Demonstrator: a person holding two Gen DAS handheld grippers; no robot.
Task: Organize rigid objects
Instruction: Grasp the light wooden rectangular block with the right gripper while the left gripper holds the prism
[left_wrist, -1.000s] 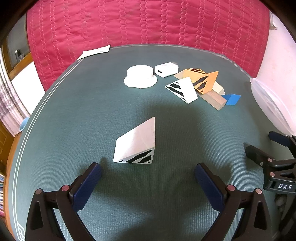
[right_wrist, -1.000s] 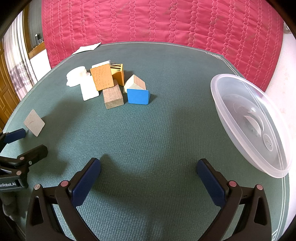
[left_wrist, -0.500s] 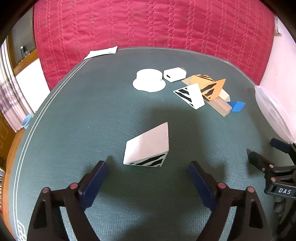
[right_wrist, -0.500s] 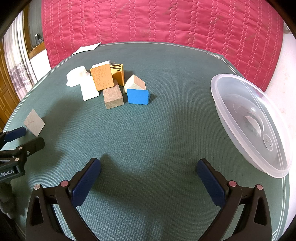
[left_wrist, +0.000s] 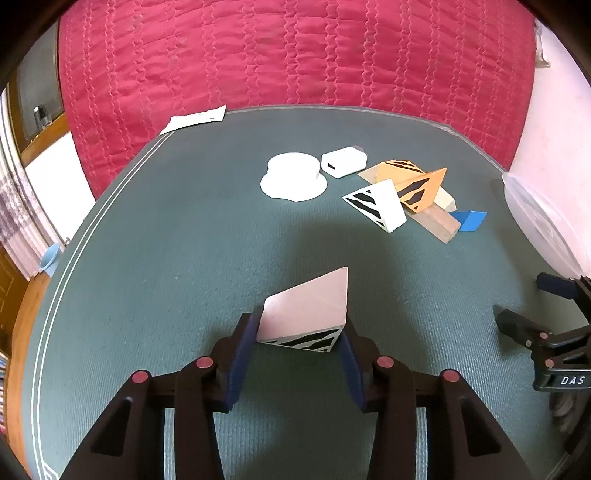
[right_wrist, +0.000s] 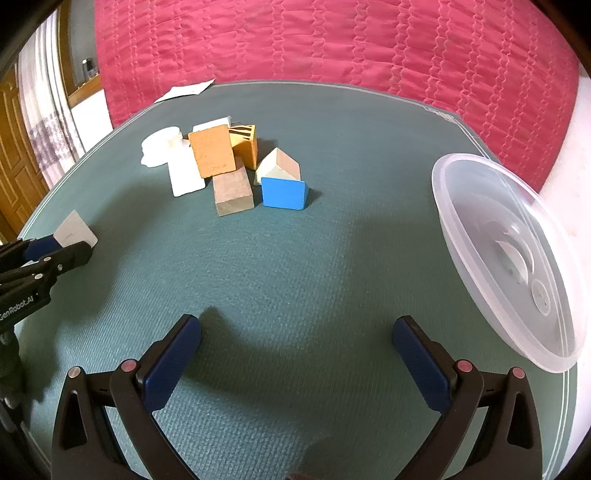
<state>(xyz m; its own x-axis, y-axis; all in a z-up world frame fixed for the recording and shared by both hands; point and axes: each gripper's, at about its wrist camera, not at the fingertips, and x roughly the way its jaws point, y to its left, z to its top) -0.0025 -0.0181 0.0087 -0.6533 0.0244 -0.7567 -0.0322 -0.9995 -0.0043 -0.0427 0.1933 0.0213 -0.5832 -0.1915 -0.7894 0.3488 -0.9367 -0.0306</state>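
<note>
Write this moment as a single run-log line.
left gripper: jaws just closing, pads against white zebra-striped wedge | right gripper: open, empty | clear bowl: empty

A home: red quilted bedspread (left_wrist: 295, 55); wooden door (right_wrist: 14, 166); curtain (right_wrist: 44, 110).

Black tongs (left_wrist: 295, 350), blue pads (left_wrist: 242, 360), red rivets, white "DAS" lettering.

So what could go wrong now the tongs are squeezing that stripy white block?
1. The left tongs, which have just been closing, grip only the near corners of the sloped wedge, so it might slip or twist out.
2. Carried toward the clear bowl, it could bump the open right tongs.
</note>
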